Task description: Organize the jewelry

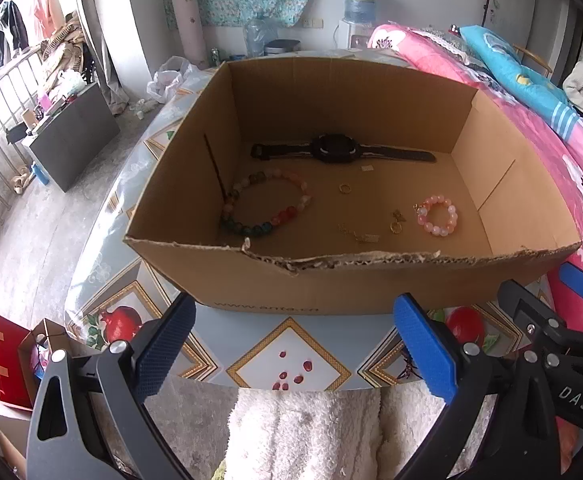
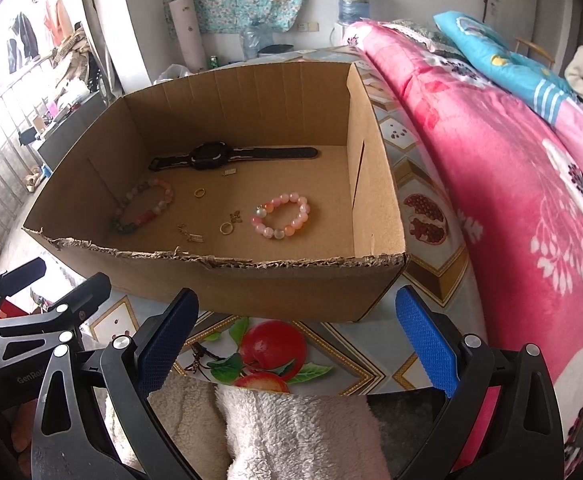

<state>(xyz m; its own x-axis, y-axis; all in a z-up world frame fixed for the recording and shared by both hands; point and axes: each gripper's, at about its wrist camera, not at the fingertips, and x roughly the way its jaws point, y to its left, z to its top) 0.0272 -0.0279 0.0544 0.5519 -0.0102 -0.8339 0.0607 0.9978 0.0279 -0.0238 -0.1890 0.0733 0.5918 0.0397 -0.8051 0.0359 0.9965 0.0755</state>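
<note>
Cardboard box [image 1: 331, 280] on fruit-patterned table [image 1: 291, 352].

The cardboard box [image 1: 251, 288] is matt brown corrugated board with a ragged, torn near rim. Inside it, the pink bead bracelet [image 2: 285, 216] looks glossy and smooth, the gold ring [image 2: 199, 193] shiny metal, the black watch [image 1: 343, 152] matt. Under the box, the fruit-print tablecloth [image 2: 275, 350] is glossy.

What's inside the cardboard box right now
Inside the cardboard box: a black watch, multicolored bead bracelet, pink bead bracelet, gold ring, small gold pieces. The near wall hides the front floor strip.
</note>
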